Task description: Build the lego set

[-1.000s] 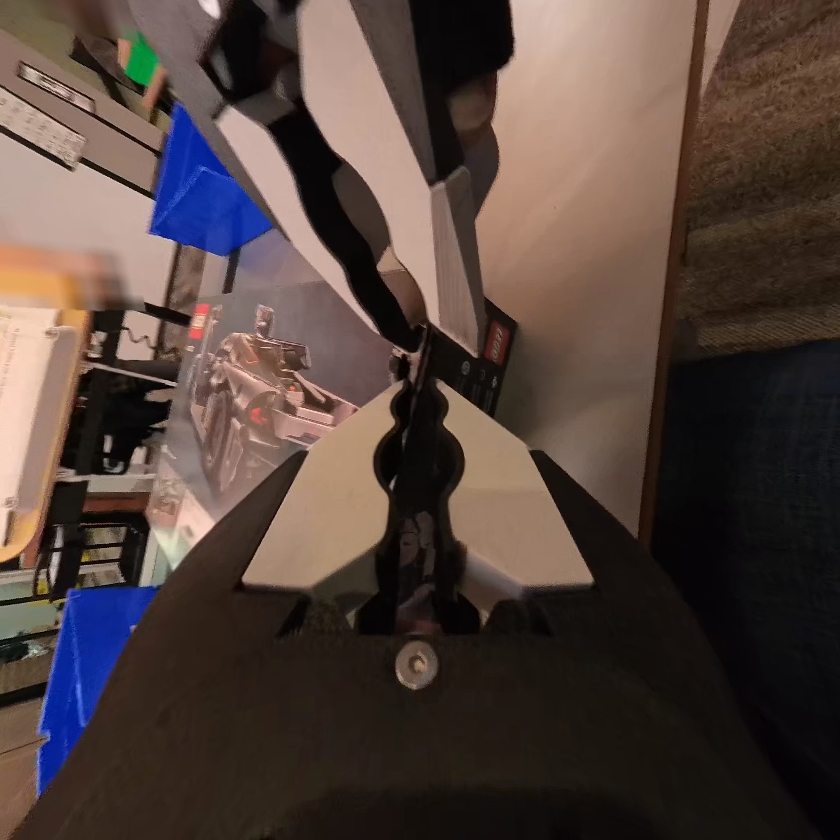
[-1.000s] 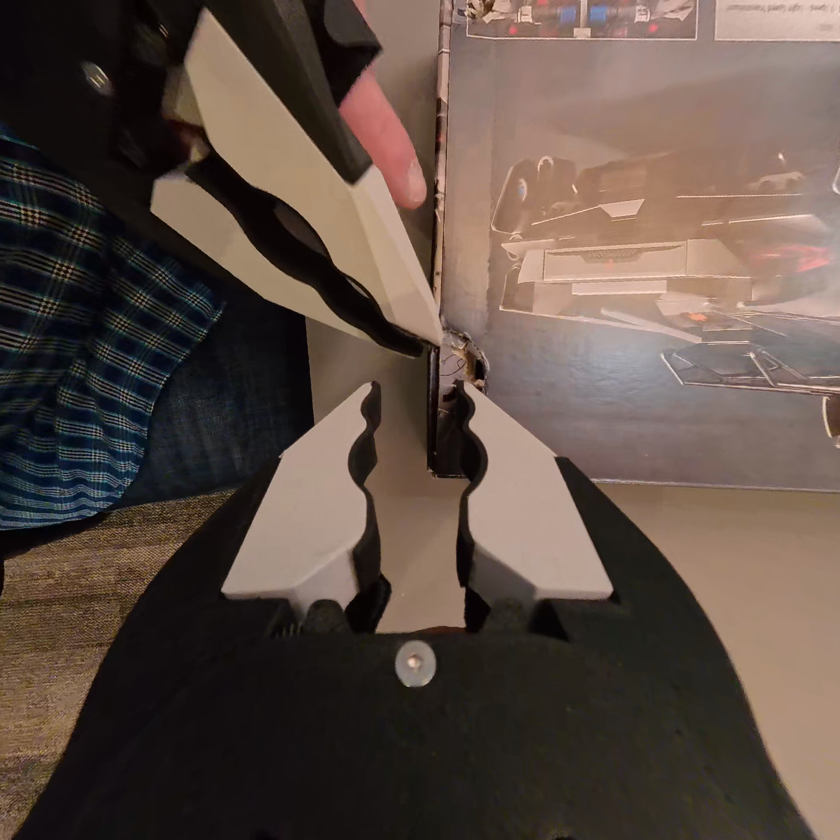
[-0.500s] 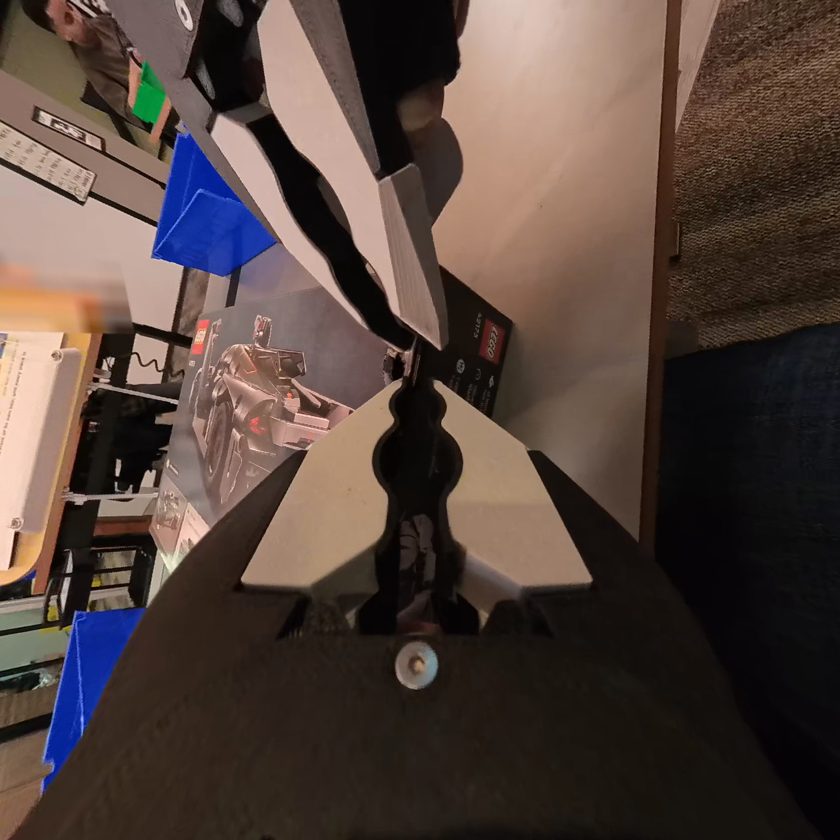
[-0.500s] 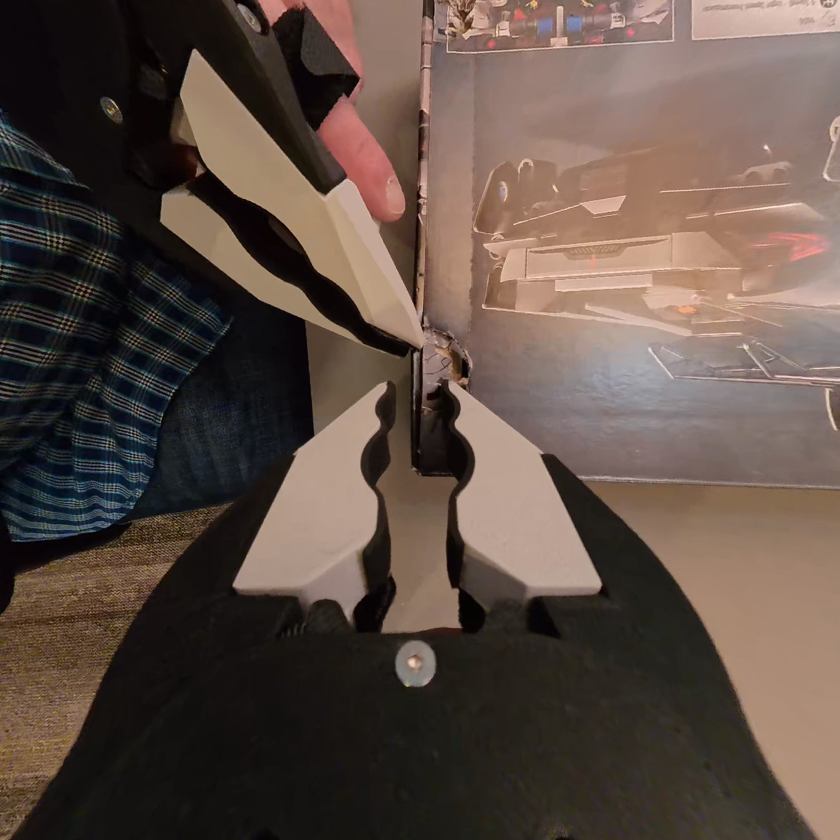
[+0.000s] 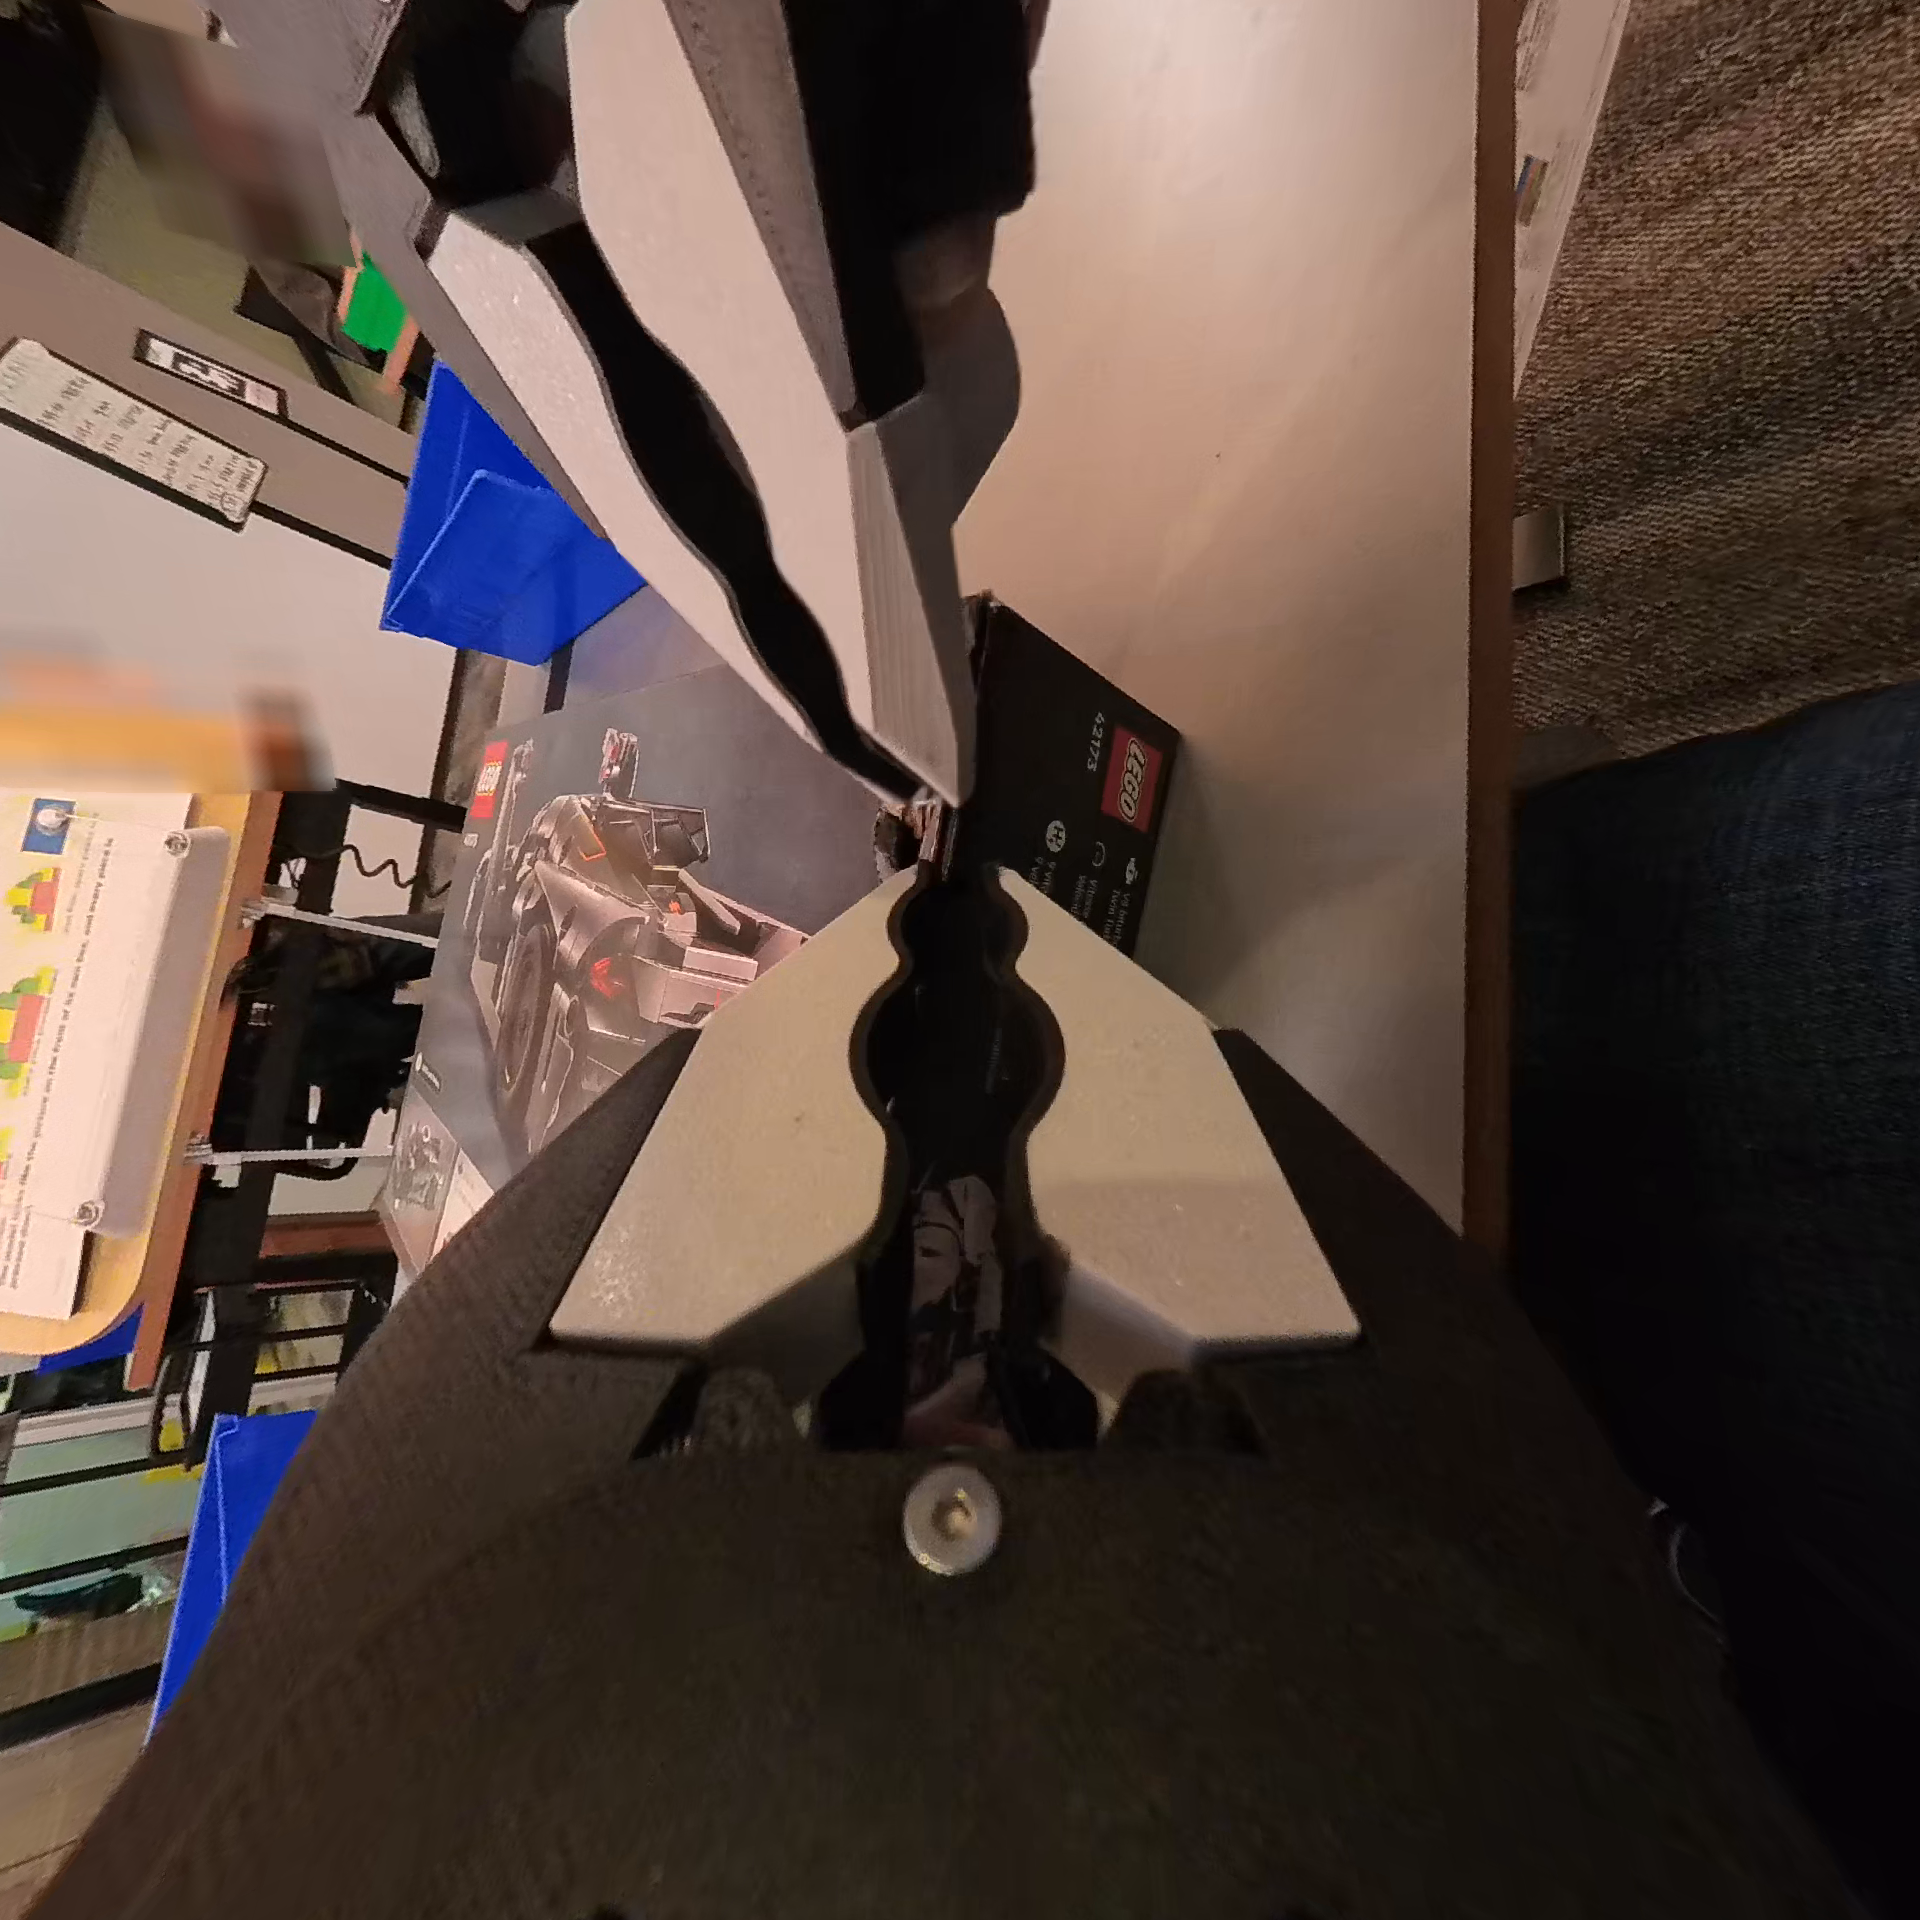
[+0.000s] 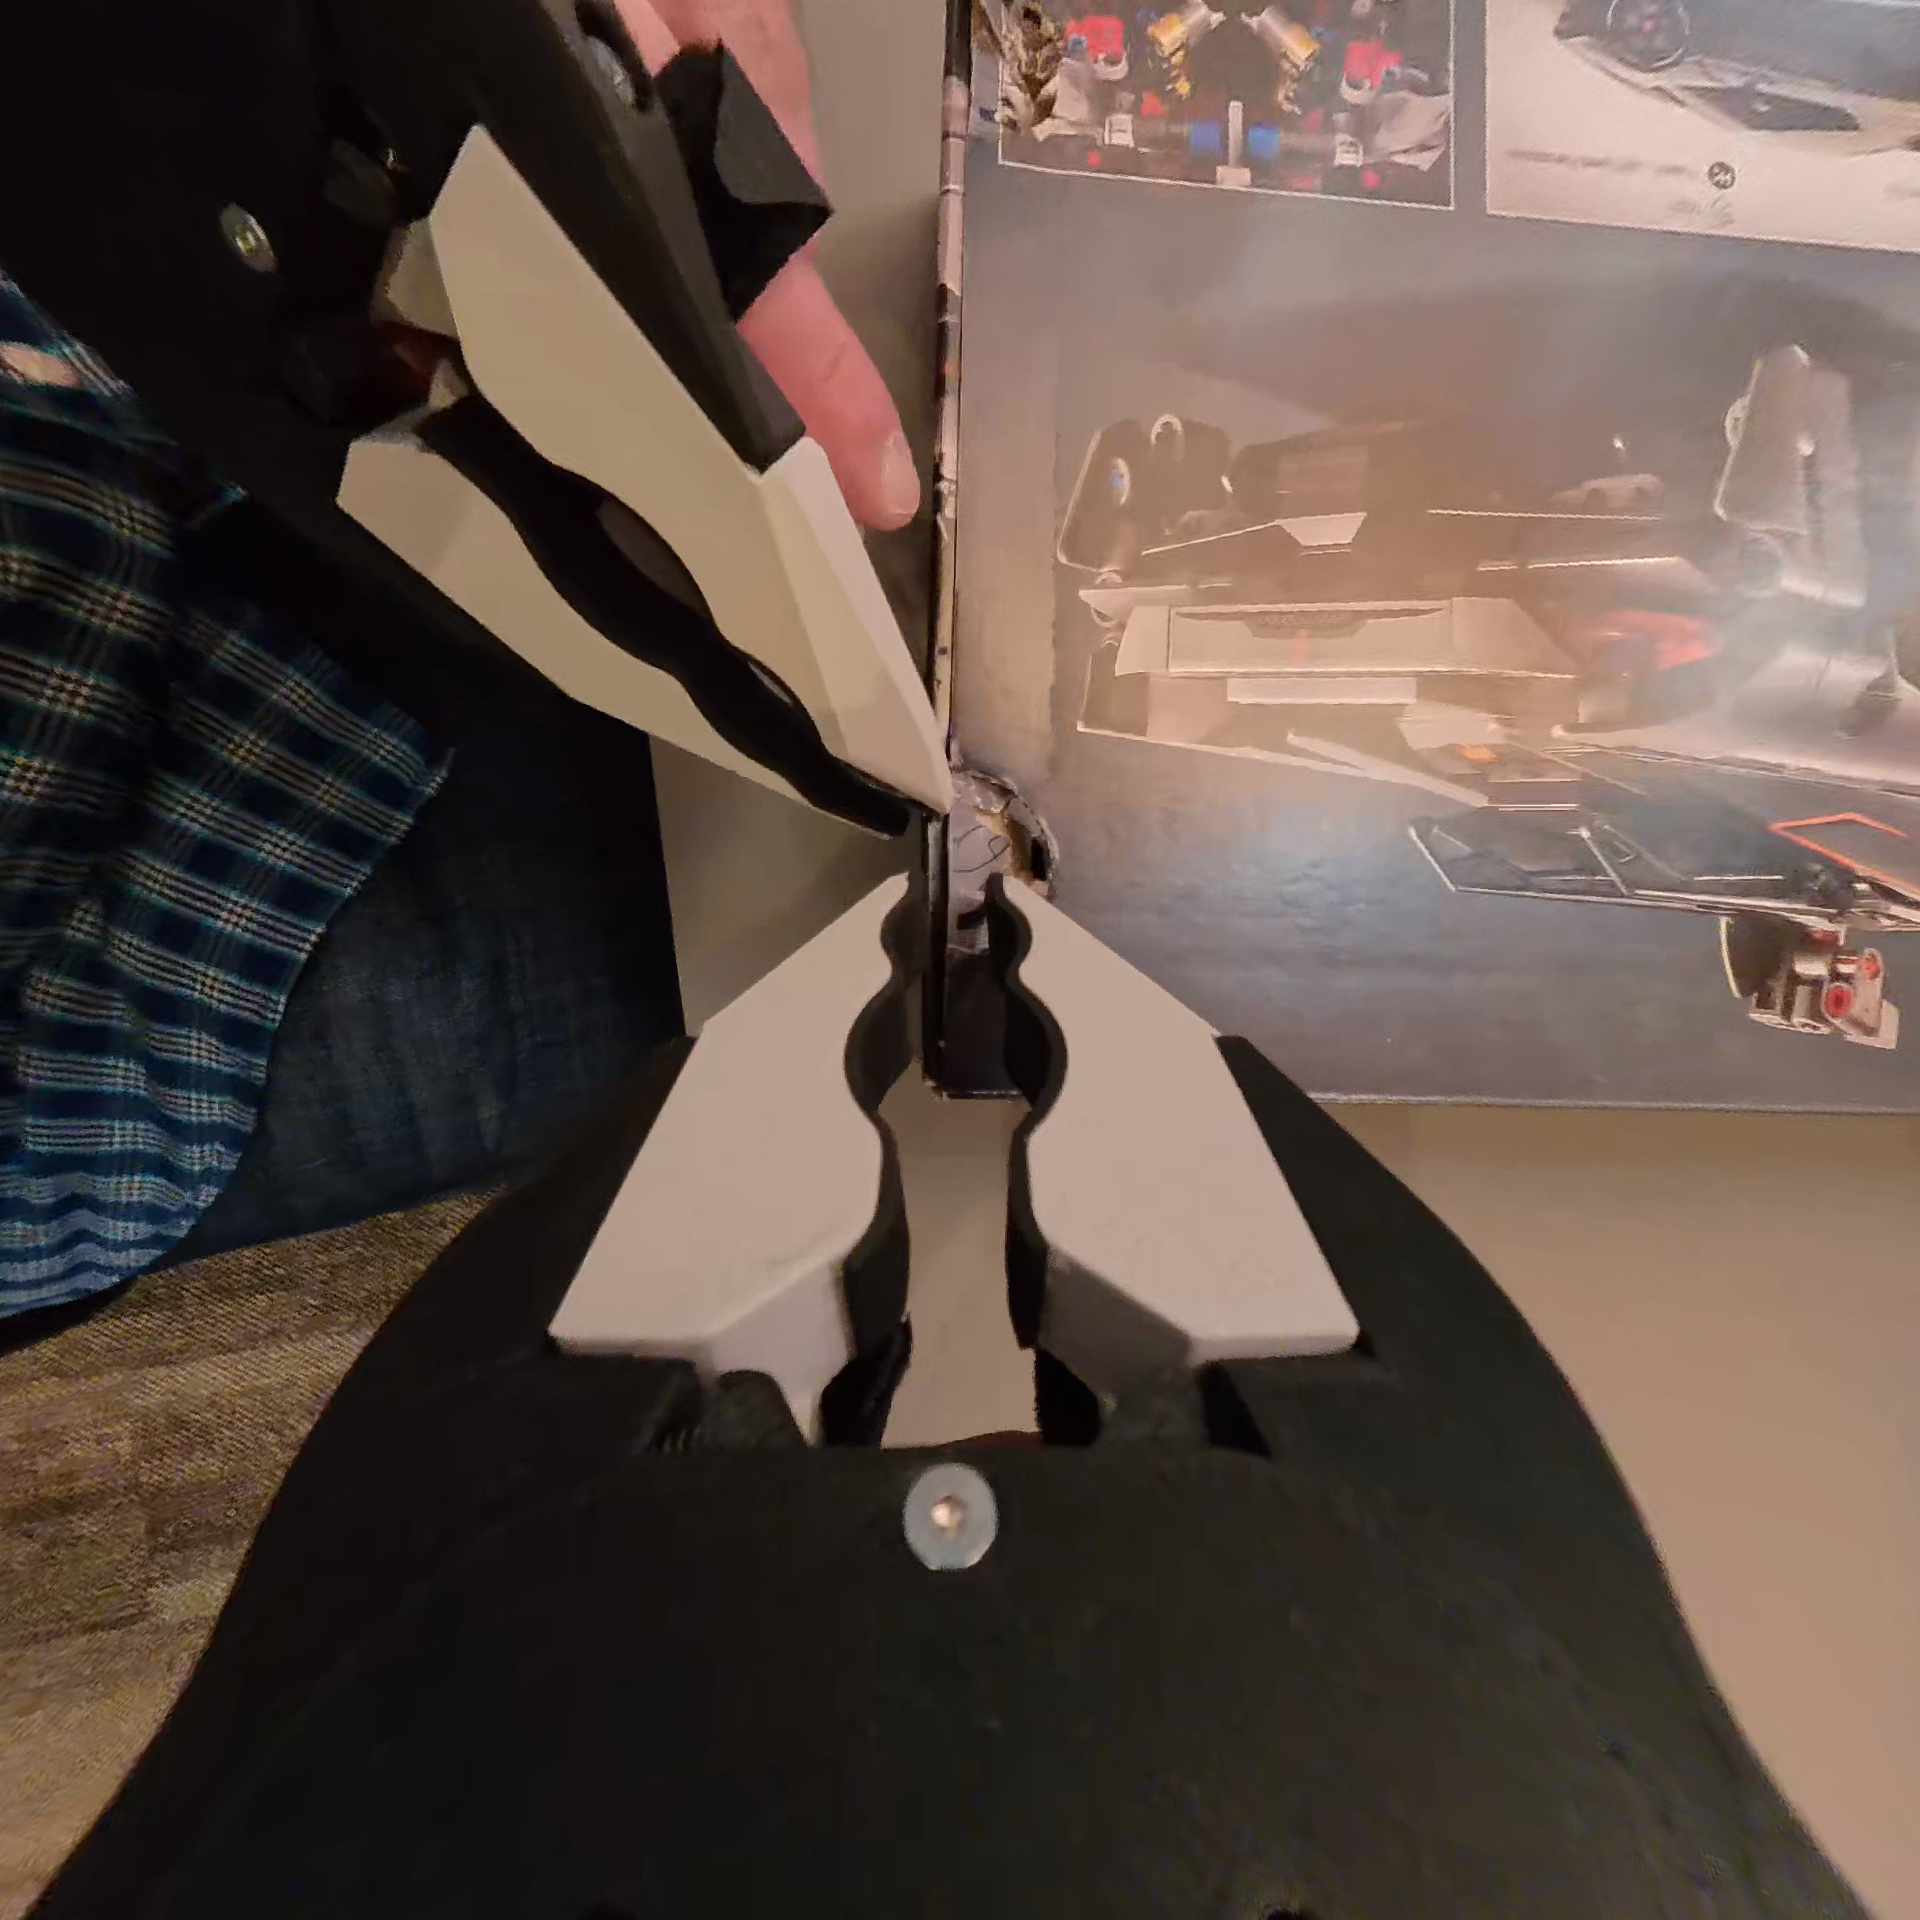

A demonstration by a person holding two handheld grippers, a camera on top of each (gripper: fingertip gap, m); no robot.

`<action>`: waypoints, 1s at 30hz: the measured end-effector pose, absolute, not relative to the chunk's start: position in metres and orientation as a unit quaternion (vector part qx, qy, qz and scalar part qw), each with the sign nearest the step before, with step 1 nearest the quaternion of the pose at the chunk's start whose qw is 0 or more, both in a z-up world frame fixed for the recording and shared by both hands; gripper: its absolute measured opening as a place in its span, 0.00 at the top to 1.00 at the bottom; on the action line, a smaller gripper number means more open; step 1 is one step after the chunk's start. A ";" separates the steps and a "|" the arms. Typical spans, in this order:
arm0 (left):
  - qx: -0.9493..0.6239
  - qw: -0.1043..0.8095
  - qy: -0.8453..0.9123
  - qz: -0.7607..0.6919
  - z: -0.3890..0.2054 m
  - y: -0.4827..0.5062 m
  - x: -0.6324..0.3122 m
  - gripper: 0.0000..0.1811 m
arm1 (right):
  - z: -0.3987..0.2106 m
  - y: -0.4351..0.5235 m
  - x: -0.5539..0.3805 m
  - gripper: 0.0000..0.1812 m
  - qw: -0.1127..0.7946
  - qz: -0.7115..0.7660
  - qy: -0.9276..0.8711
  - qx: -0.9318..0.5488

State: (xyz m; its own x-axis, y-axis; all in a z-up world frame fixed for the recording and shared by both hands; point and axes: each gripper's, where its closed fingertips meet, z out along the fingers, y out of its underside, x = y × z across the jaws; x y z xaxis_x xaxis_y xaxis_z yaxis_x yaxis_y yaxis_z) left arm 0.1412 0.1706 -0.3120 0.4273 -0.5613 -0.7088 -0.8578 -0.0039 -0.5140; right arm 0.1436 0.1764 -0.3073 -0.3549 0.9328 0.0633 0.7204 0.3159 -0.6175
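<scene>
A lego box with a grey car printed on it stands upright on the pale table (image 5: pixel 1247 312). Its front (image 5: pixel 644 831) and black end panel (image 5: pixel 1081 790) show in the left wrist view, its back (image 6: pixel 1351 623) in the right wrist view. My left gripper (image 5: pixel 958 883) is shut on the torn corner edge of the box. It also shows in the right wrist view (image 6: pixel 925 816), coming in from the upper left. My right gripper (image 6: pixel 951 894) is shut on the same edge just below, and shows from above in the left wrist view (image 5: pixel 935 800).
Blue bins (image 5: pixel 499 561) stand behind the box, and another (image 5: pixel 239 1538) sits lower left. A printed sheet (image 5: pixel 83 1039) is at the left. The table's brown edge (image 5: pixel 1486 623) borders carpet (image 5: pixel 1714 364). A plaid sleeve (image 6: pixel 156 831) and a finger (image 6: pixel 842 416) are beside the box. My left and right fingertips are right by each other.
My right gripper has moved in and closed its fingers on the box's corner edge. My left gripper has kept its hold on that edge.
</scene>
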 end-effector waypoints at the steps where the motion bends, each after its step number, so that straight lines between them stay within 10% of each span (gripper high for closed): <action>1: -0.693 0.485 0.511 0.151 -0.312 0.170 0.141 0.96 | -0.307 0.177 0.142 0.95 0.209 0.257 -0.780 -0.531; 30: -0.697 0.485 0.510 0.141 -0.312 0.171 0.141 0.97 | -0.313 0.176 0.141 1.00 0.227 0.211 -0.785 -0.537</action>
State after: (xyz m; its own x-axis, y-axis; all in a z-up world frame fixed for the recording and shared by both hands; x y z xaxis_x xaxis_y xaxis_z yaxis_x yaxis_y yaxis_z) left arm 0.1414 0.1711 -0.3121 0.4403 -0.5733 -0.6910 -0.8471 -0.0103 -0.5313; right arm 0.1412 0.1763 -0.3131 -0.3199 0.9386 0.1295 0.7474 0.3340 -0.5744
